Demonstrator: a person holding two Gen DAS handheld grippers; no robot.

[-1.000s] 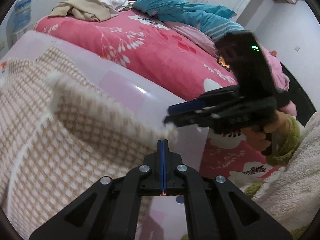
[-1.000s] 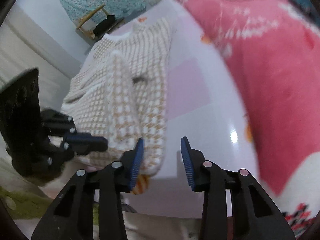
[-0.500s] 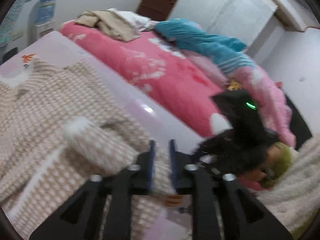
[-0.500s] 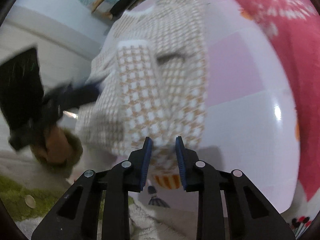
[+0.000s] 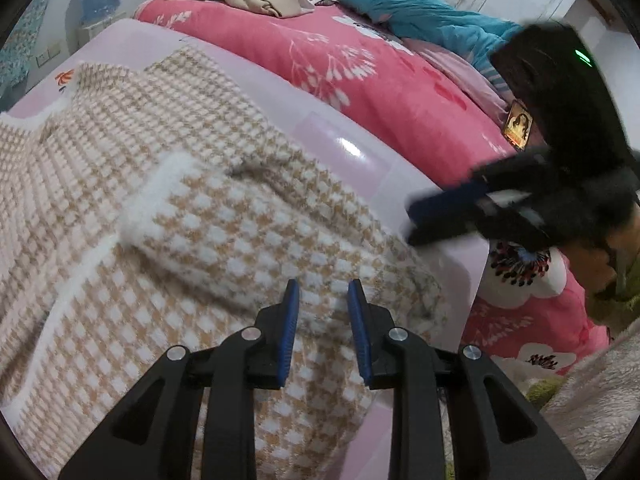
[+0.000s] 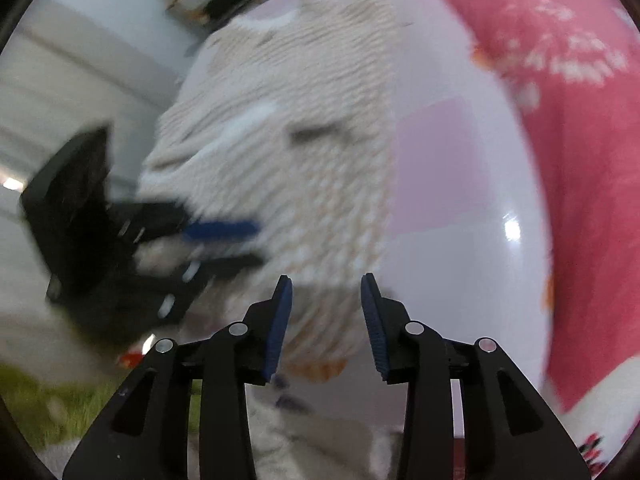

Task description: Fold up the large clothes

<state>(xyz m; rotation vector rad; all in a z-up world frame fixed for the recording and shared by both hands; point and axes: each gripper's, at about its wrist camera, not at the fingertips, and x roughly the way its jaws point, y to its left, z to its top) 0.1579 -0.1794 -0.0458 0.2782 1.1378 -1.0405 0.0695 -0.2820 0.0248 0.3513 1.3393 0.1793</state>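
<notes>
A beige-and-white checked sweater (image 5: 132,184) is lying spread on the pale pink table (image 5: 344,148), one sleeve (image 5: 224,236) folded across its body. The left gripper (image 5: 323,296) is hovering just over the sweater's near part, jaws apart and gripping nothing. The right gripper (image 6: 326,300) is opening above the sweater's hem by the table edge, nothing pinched between its pads. A pink floral quilt (image 5: 360,64) is covering the bed beyond

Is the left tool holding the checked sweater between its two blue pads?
No. In the left wrist view the left tool stands open above the checked sweater, and its blue pads press on no cloth.
</notes>
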